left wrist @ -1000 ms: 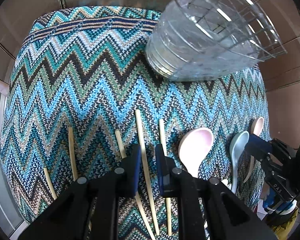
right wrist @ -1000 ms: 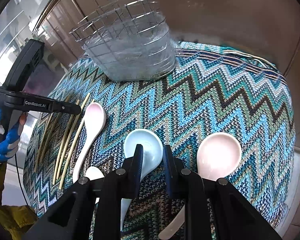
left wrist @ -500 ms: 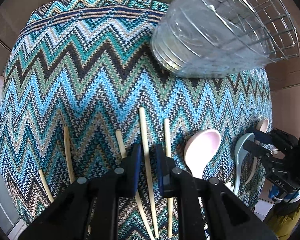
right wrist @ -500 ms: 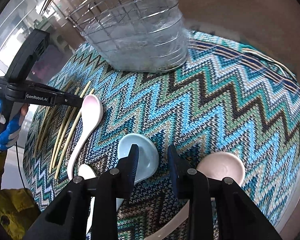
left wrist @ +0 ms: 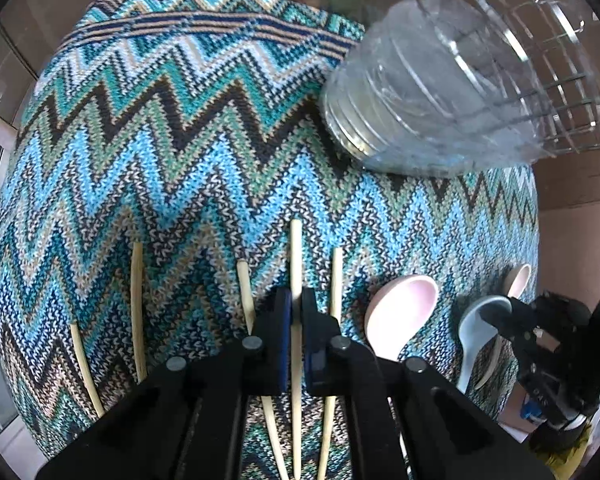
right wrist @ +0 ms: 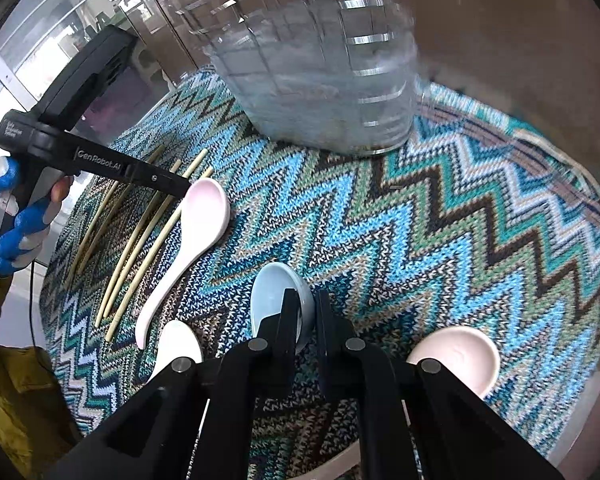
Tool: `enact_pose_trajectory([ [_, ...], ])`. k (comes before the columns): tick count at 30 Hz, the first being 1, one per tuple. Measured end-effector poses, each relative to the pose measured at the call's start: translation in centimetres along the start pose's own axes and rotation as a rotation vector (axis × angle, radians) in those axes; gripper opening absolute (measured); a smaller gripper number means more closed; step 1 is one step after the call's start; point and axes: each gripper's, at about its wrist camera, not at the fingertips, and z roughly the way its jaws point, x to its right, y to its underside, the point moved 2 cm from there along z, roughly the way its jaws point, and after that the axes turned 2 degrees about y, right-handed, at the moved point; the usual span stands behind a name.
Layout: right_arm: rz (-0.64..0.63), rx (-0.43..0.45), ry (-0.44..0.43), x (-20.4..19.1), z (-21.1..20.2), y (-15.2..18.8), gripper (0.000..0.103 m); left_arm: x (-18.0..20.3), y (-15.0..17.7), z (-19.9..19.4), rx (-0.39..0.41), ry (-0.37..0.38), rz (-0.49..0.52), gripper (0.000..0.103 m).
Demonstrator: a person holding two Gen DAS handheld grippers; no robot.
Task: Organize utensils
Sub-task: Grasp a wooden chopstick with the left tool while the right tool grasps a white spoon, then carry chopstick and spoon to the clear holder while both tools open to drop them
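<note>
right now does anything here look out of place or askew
Nothing spilled or damaged. The chopsticks lie loose and splayed on the zigzag cloth, not paired. The spoons lie scattered and none sits in the clear holder. The holder is motion-blurred, so its contents can't be judged.

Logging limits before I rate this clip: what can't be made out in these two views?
- Holder contents: motion-blurred in the right wrist view, glare in the left.
- Blue spoon handle: hidden behind the right gripper.
- Chopstick lower end: covered by the left gripper.
- Beige spoon: handle cut off by the frame edge.
</note>
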Motion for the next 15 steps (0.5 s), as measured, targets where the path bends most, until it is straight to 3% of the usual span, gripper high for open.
enact_pose_trajectory([
  [6, -0.009, 0.089, 0.076, -1.3, -3.2, 1.1, 0.007, -0.7, 1.4, -3.8, 0.118, 0.049, -0.006, 0.004],
  [15, -0.009, 0.275, 0.210, -3.9, -10.9, 0.2, 0.008, -0.7, 3.0, -13.9, 0.362, 0.149, 0.027, 0.004],
])
